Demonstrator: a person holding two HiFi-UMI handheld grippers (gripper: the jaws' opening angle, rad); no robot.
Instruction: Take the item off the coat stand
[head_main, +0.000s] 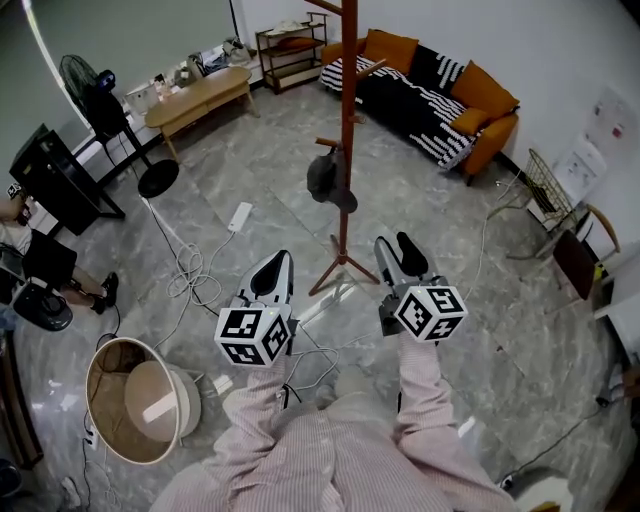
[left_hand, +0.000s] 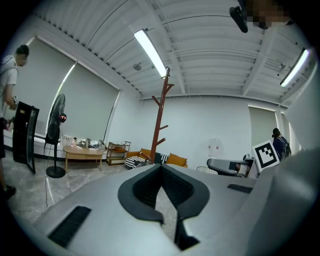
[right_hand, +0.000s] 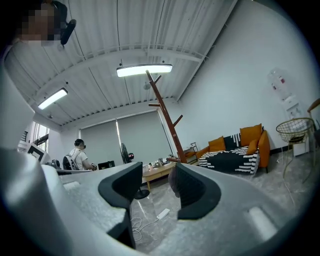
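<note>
A tall red-brown wooden coat stand (head_main: 345, 150) rises from the grey floor ahead of me. A dark grey cap (head_main: 324, 180) hangs from one of its lower pegs. My left gripper (head_main: 277, 262) is held low and left of the stand's feet, its jaws shut tip to tip with nothing between them. My right gripper (head_main: 398, 245) is just right of the stand's base, open and empty. In the right gripper view the coat stand (right_hand: 163, 115) leans up behind the jaws, and the cap (right_hand: 172, 182) shows partly in the gap. The left gripper view shows the coat stand (left_hand: 160, 120) straight ahead.
An orange sofa (head_main: 440, 90) with a striped throw stands at the back right. A low wooden table (head_main: 200, 95) and a floor fan (head_main: 100, 100) are at the back left. A power strip (head_main: 240, 215) and cables lie left of the stand. A round bin (head_main: 140, 400) is near left.
</note>
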